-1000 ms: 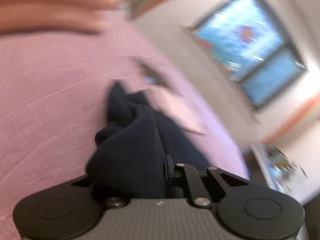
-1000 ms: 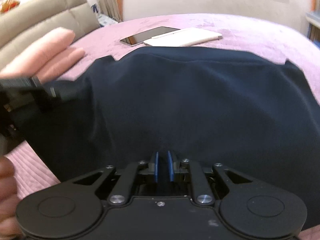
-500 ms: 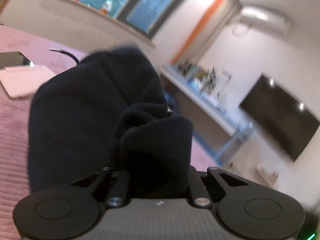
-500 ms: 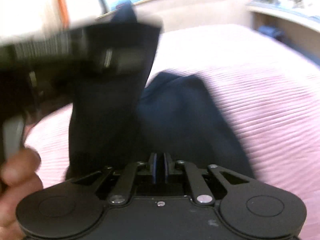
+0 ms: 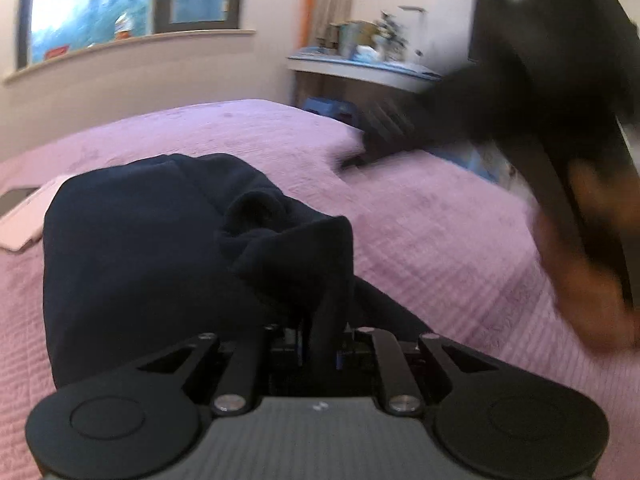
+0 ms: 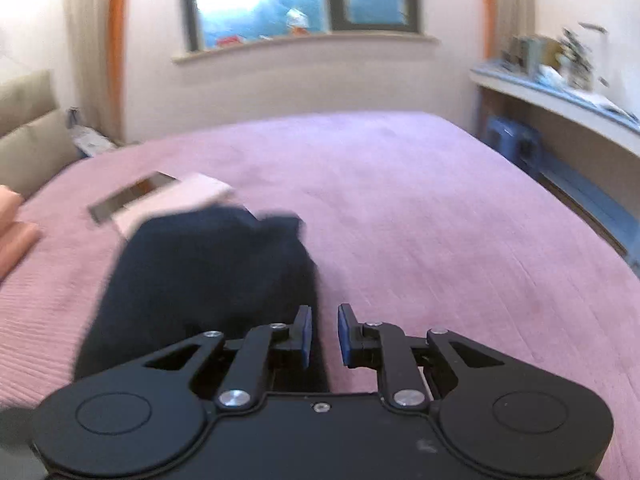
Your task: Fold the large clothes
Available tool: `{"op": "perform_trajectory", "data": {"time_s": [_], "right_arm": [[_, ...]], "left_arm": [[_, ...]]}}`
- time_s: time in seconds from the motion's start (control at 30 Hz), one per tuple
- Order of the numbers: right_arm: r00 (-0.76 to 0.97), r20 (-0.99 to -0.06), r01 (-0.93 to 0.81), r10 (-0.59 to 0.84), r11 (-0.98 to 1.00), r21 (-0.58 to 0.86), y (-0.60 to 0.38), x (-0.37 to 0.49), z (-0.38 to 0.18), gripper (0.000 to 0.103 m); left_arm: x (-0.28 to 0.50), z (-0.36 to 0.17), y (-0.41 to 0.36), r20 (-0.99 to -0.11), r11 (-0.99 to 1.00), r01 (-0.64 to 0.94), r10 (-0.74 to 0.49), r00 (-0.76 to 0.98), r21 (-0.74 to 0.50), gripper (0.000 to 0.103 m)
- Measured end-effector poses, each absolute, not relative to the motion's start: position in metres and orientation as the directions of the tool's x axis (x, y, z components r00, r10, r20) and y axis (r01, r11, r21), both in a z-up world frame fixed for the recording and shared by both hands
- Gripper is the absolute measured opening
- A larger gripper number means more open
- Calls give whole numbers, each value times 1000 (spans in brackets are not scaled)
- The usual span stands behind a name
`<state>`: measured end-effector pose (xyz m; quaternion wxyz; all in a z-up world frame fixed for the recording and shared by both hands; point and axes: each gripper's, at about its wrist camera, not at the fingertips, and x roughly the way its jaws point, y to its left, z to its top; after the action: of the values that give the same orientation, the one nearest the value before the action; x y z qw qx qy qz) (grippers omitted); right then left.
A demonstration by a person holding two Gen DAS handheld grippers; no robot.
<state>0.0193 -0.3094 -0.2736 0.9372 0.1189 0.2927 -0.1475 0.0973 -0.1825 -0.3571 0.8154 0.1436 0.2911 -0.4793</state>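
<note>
My left gripper (image 5: pixel 320 344) clamped on bunched fold of dark garment (image 5: pixel 152 248); rest of garment heaped ahead and left of fingers on pink bedspread (image 5: pixel 420 216). My right gripper (image 6: pixel 324 336) parted, pads (image 6: pixel 345 330) gripping nothing; garment (image 6: pixel 208 272) just ahead-left, its edge running under left pad. Phone (image 6: pixel 132 196) and white pad (image 6: pixel 180 200) beyond garment.

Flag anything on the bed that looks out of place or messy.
The dark navy garment lies bunched in a lumpy heap on the pink quilted bedspread, not flat. Its far edge overlaps a pale flat case beside a black phone. The left claw grips a fold; the right claw is open.
</note>
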Motion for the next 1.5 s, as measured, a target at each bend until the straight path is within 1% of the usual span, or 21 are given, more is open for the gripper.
{"op": "perform_trajectory", "data": {"time_s": [0.1,0.17,0.23,0.33,0.4,0.43,0.53,0.63,0.7,0.77,0.8,0.87,0.9,0.97,1.0,1.03,1.13,1.3,1.4,1.47,1.5], "right_arm": [[807,-579,241,-111,958,152,-307,37,-254,24],[791,-611,171,-33,971,168,-300,57,-249,25],[752,-658,110,38,977,183,-290,77,-256,25],[700,-712,67,55,987,143,-274,101,-275,24],[647,-763,90,6,992,84,-268,99,-291,20],[618,-787,102,1,991,82,-268,92,-300,19],[566,-824,150,-27,986,71,-265,58,-321,19],[531,-847,231,-14,964,130,-271,29,-336,19],[469,-881,286,58,934,214,-275,14,-352,19],[490,-871,238,23,958,159,-268,7,-346,19],[516,-857,219,20,963,154,-268,6,-337,21],[599,-800,208,37,958,200,-280,7,-313,21],[643,-766,209,25,956,207,-289,12,-299,22],[706,-708,217,-21,958,188,-305,36,-280,43],[727,-685,227,-41,956,184,-314,47,-274,62],[745,-665,232,-49,954,190,-323,60,-271,70],[750,-661,224,-12,946,236,-350,105,-280,76],[698,-705,243,124,885,396,-387,157,-323,77],[690,-686,270,232,796,541,-404,163,-344,78],[704,-644,236,299,757,610,-402,170,-350,60],[712,-638,237,294,755,612,-401,167,-347,33]], "left_arm": [[103,-360,-174,-631,486,867,-709,316,-112,14],[100,-362,-169,-647,469,877,-701,300,-101,14],[97,-372,-153,-670,450,884,-697,258,-128,12],[92,-367,-129,-679,441,881,-701,218,-172,12],[92,-354,-106,-665,462,869,-708,240,-179,12],[98,-346,-95,-655,484,852,-713,250,-201,13],[124,-326,-67,-610,563,784,-726,319,-261,14],[165,-314,-62,-555,650,711,-708,437,-269,14],[194,-308,-73,-528,682,690,-690,496,-243,16],[221,-303,-89,-529,706,674,-665,527,-216,16],[230,-301,-93,-526,713,671,-658,539,-203,19],[252,-301,-104,-537,745,639,-625,567,-192,19],[261,-303,-107,-537,742,633,-634,556,-222,20],[276,-305,-107,-548,746,605,-641,538,-279,19],[279,-305,-105,-553,752,594,-636,538,-286,19],[280,-306,-105,-556,753,592,-634,538,-286,19],[282,-312,-111,-570,759,602,-617,542,-249,20],[293,-321,-121,-574,760,611,-608,549,-222,21],[300,-326,-115,-577,761,600,-614,539,-248,23],[303,-331,-110,-579,767,583,-612,539,-268,23],[306,-332,-107,-577,772,573,-609,544,-275,23]]}}
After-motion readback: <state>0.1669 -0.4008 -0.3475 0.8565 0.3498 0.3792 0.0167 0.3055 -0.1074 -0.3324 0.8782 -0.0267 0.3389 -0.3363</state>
